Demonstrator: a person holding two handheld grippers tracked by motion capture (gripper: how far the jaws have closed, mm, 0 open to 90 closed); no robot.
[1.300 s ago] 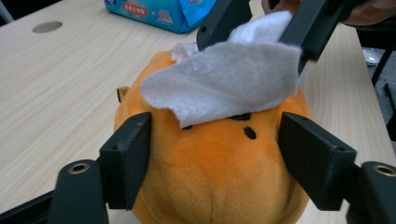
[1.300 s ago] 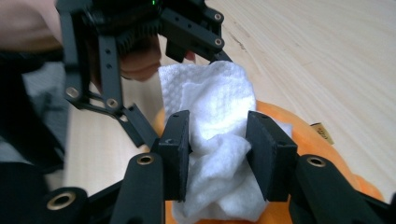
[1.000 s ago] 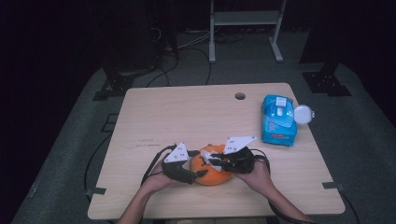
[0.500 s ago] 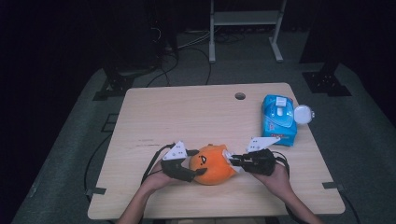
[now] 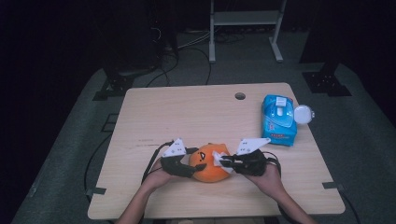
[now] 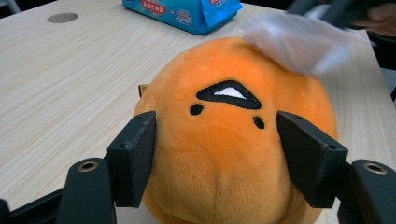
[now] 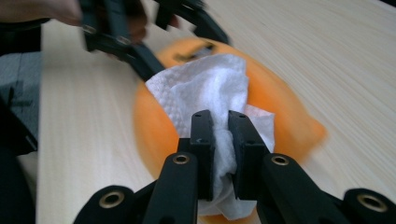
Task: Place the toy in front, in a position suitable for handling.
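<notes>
High view: orange plush toy (image 5: 211, 163) sits near the front edge of the table (image 5: 196, 112), between the two hands. Left gripper (image 5: 190, 164) comes in from the toy's left side, right gripper (image 5: 225, 161) from its right. A white wipe (image 5: 218, 157) lies against the toy's right upper side, at the right gripper's tip. Blue wipe pack (image 5: 279, 120) rests well apart at the right edge, lid flipped open.

Left gripper view: jaws stand on either side of the plush toy (image 6: 233, 135), pressed against its flanks and clamped on it, so the left gripper (image 6: 219, 154) acts as the holder. Embroidered face points up at the camera. The white wipe (image 6: 299, 39) is blurred on the toy's top far side (blur suggests it is in motion).

Right gripper view: right gripper (image 7: 220, 140) has its jaws nearly together, pinching a bunch of the white wipe (image 7: 205, 93); the rest of the sheet spreads over the plush toy (image 7: 280, 112).

Status, as judged: wipe drawn and gripped, toy steadied, wiping under way on one upper patch. Remaining: the rest of the surface, including the face and lower sides, then setting down the wipe.
</notes>
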